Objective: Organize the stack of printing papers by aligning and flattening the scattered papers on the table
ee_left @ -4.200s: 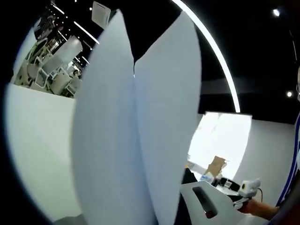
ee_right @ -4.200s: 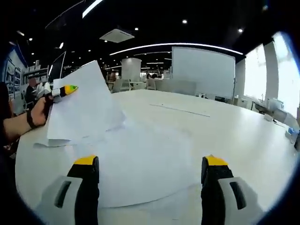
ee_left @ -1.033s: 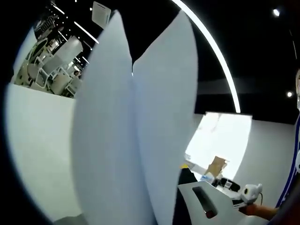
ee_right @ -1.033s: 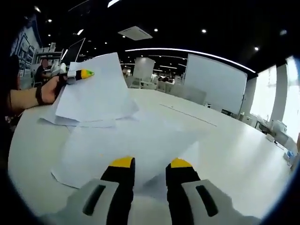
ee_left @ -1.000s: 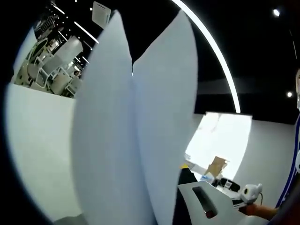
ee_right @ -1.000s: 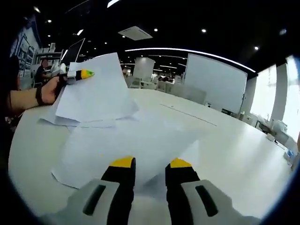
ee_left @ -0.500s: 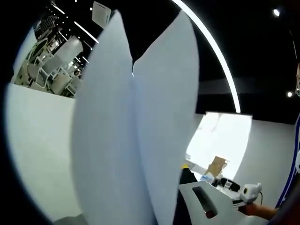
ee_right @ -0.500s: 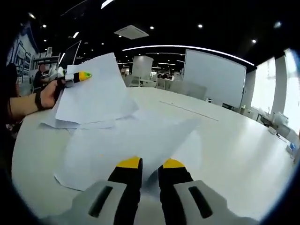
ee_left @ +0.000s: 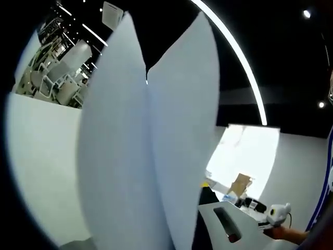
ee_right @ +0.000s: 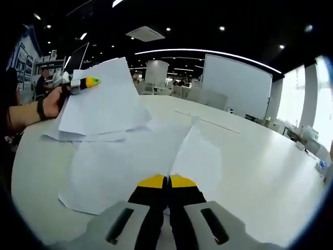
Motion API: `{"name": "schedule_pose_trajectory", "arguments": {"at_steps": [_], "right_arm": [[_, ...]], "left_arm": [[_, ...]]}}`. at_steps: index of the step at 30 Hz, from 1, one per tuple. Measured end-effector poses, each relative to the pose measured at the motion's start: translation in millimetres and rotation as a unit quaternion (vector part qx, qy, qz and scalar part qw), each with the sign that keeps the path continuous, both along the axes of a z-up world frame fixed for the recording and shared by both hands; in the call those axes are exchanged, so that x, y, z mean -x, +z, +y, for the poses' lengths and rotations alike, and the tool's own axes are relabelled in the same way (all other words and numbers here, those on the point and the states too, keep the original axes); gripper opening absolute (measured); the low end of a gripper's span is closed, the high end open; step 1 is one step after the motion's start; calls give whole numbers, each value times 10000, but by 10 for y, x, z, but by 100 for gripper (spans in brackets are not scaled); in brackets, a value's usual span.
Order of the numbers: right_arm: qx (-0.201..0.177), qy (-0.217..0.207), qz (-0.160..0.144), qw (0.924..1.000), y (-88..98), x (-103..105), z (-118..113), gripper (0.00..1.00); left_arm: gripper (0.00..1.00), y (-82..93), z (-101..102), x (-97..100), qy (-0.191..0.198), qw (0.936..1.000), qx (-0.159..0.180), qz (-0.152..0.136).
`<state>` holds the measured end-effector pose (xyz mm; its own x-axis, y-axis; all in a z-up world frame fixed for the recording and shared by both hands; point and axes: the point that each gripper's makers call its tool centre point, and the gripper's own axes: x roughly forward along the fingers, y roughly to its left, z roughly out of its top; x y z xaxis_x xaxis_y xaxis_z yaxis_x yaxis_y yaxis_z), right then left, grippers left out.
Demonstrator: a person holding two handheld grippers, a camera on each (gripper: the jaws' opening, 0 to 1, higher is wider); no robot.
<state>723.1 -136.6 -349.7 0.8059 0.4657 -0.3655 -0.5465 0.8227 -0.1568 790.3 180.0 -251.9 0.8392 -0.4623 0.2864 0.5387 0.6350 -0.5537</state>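
Note:
In the left gripper view, several white sheets (ee_left: 151, 156) stand on edge right in front of the lens and hide most of my left jaws. The right gripper view shows my left gripper (ee_right: 86, 82), yellow-tipped, shut on that lifted sheaf (ee_right: 104, 107) at the far left, in a person's hand. More sheets (ee_right: 119, 166) lie spread loosely on the white table (ee_right: 260, 161). My right gripper (ee_right: 167, 182) is shut on the near edge of a flat sheet, which rises in a folded ridge (ee_right: 195, 151) from the jaws. The right gripper (ee_left: 276, 213) also appears small at the lower right of the left gripper view.
A large white board (ee_right: 237, 83) and chairs (ee_right: 156, 91) stand beyond the table's far side. Small items sit at the table's right edge (ee_right: 322, 164). A brown cardboard box (ee_left: 240, 183) and a bright window lie behind the right gripper.
My right gripper's jaws have gone from wide open to fully shut, pinching the sheet so it lifts into a ridge. The left gripper and its sheaf have stayed still.

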Motion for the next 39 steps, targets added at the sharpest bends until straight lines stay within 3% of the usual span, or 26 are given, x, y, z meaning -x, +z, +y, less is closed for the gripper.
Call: {"name": "schedule_pose_trajectory", "arguments": {"at_steps": [8, 19, 39], "right_arm": [[-90, -59, 112, 9999, -3, -11, -10, 0], [-210, -232, 136, 9994, 6, -41, -6, 0], [-261, -341, -10, 9991, 41, -59, -71, 0]], "left_arm": [[7, -5, -5, 0, 29, 10000, -86, -29], [7, -35, -251, 65, 15, 9947, -1002, -226], [7, -29, -256, 62, -23, 9960, -869, -193]]}}
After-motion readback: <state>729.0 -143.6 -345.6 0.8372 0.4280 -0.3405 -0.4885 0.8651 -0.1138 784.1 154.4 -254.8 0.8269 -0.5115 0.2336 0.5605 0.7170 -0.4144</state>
